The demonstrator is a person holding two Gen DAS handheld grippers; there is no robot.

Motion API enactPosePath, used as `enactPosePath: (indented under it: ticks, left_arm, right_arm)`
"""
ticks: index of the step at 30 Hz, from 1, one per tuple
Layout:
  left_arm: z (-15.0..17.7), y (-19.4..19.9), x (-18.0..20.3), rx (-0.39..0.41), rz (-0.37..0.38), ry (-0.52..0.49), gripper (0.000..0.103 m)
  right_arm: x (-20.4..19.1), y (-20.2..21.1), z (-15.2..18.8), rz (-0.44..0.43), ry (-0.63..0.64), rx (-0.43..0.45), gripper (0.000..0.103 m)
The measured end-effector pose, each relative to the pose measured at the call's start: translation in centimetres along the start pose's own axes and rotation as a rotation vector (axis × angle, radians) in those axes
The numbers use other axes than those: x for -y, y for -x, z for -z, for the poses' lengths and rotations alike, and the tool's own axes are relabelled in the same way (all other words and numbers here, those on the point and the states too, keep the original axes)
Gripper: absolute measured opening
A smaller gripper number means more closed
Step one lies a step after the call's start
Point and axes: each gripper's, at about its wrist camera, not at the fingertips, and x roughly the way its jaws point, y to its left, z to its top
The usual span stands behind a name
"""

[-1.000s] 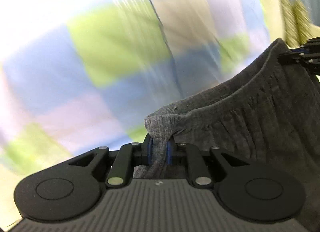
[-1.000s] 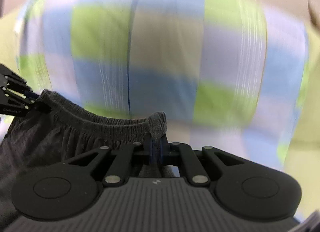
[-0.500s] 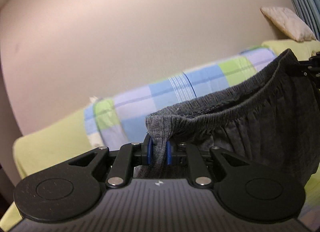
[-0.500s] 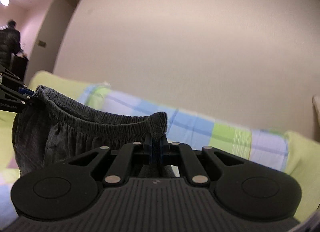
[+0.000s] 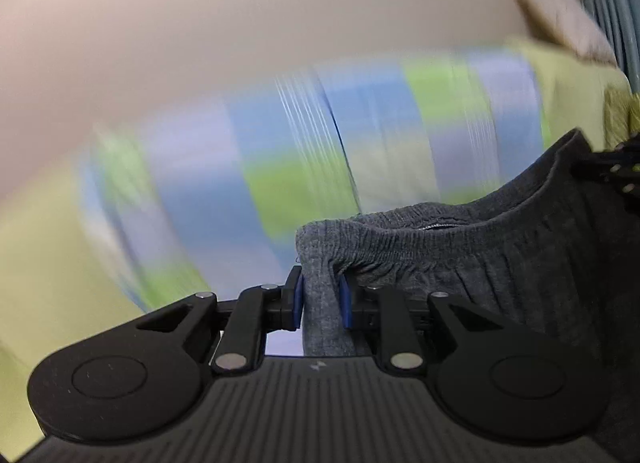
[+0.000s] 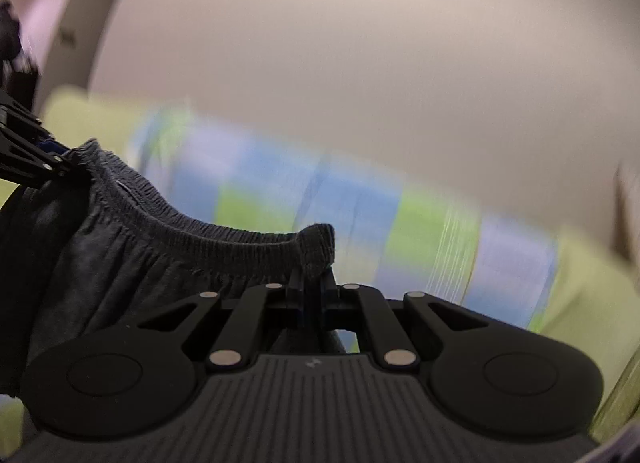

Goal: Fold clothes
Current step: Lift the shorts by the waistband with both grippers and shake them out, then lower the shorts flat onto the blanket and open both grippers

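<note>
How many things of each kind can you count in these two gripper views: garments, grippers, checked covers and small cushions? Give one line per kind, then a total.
Grey garments: 1, the shorts, held by the waistband
Grippers: 2, left gripper and right gripper
Checked covers: 1, the blue and green cover
Small cushions: 1, beige cushion
Total: 5

We see soft, even indoor light in both wrist views, with no hard shadows and no glare. The plain wall [image 5: 200,43] is bright and washed out. Motion blur smears the checked bedcover [image 5: 288,167] into streaks, and the pillow [image 5: 560,23] at the upper right of the left view is blurred too. The left claw [image 5: 322,301] and right claw [image 6: 312,295] stay sharp but dark, almost silhouettes. The grey shorts [image 6: 120,263] sink into shadow. Fisheye bending curves the edges, and the corners go black.
</note>
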Motion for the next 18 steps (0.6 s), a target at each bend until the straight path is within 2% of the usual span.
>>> enactPosePath:
  ticks: [3,5,7,8,11,15,18]
  left_arm:
    - [1.7,-11.1,0.0,-0.146,0.021,-0.083,0.021]
    - [2.0,-16.2,-0.2,-0.208,0.044,-0.116,0.02]
    - [1.4,-19.7,-1.1,-0.236,0.068,-0.116,0.02]
    - [0.9,-21.7,-1.6,-0.246,0.081,-0.113,0.02]
    - [0.2,-23.9,-2.8,-0.237,0.087,-0.101,0.021]
    - [-0.9,-27.4,-3.7,-0.231,0.079,-0.116,0.023]
    - [-1.1,-30.6,-3.9,-0.255,0.073,-0.13,0.035]
  right_arm:
    - [0.2,-11.6,6.1,-0.029,-0.066,-0.227,0.005]
    - [0.5,-16.9,8.6,-0.034,-0.119,-0.32,0.005]
    - [0.6,-21.3,10.5,-0.028,-0.153,-0.39,0.005]
    - [0.7,-22.8,11.0,-0.021,-0.162,-0.406,0.005]
    - [1.8,-28.5,12.2,0.011,-0.216,-0.44,0.005]
    - [2.9,-30.5,13.0,0.027,-0.212,-0.435,0.005]
    - [3.4,-32.9,13.7,0.034,-0.223,-0.461,0.005]
